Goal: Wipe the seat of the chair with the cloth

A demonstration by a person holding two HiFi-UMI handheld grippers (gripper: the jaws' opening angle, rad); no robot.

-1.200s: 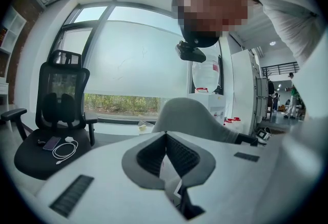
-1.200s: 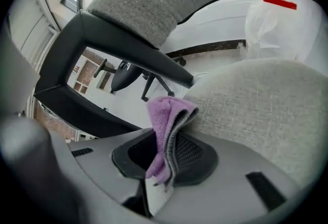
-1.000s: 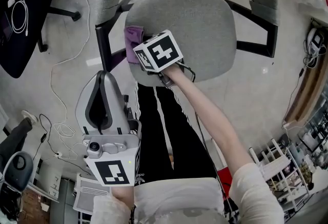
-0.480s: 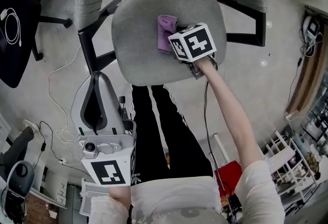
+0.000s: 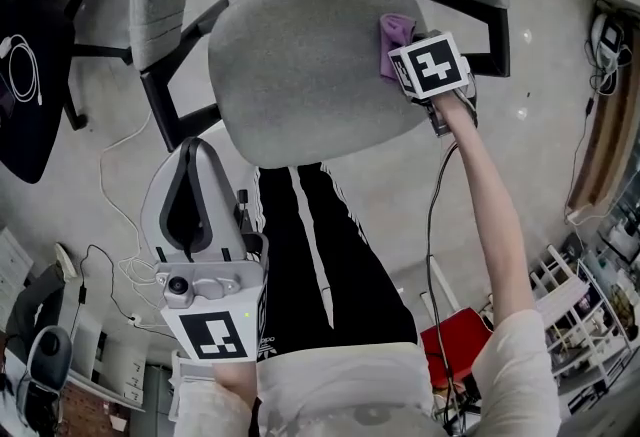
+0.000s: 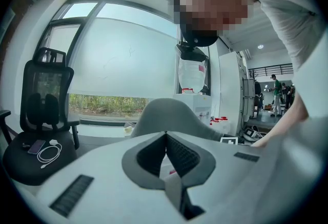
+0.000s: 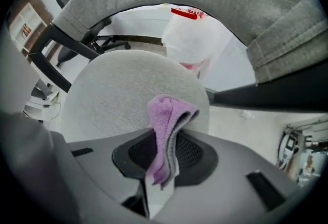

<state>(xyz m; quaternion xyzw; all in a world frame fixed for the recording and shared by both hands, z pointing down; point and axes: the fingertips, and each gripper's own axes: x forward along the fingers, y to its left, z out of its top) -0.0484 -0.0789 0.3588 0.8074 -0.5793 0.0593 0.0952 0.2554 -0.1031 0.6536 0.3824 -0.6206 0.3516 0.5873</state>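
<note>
- The right gripper [image 5: 405, 55], with its marker cube on top, sits at the right rear edge of the round grey fabric chair seat [image 5: 300, 65], close to the black armrest bar [image 5: 470, 0] on that side; the person's bare forearm [image 5: 490, 215] reaches out to it
- In the right gripper view its jaws are clamped on the folded purple terry cloth [image 7: 164, 120]; the cloth's rounded fold sticks out past the jaw tips over the seat [image 7: 128, 89], and a loose end hangs back between the jaws
- From the head view the cloth [image 5: 395, 30] lies against the seat's edge just ahead of the cube; whether it presses on the fabric I cannot tell
- The left gripper [image 5: 200, 147] is held low beside the person's black white-striped trousers [image 5: 320, 255], well apart from the seat; in its own view the jaws [image 6: 165, 138] meet with nothing between them
- A black mesh office chair [image 6: 43, 105] stands off to the left; a coiled white cable [image 6: 43, 154] lies on it
</note>
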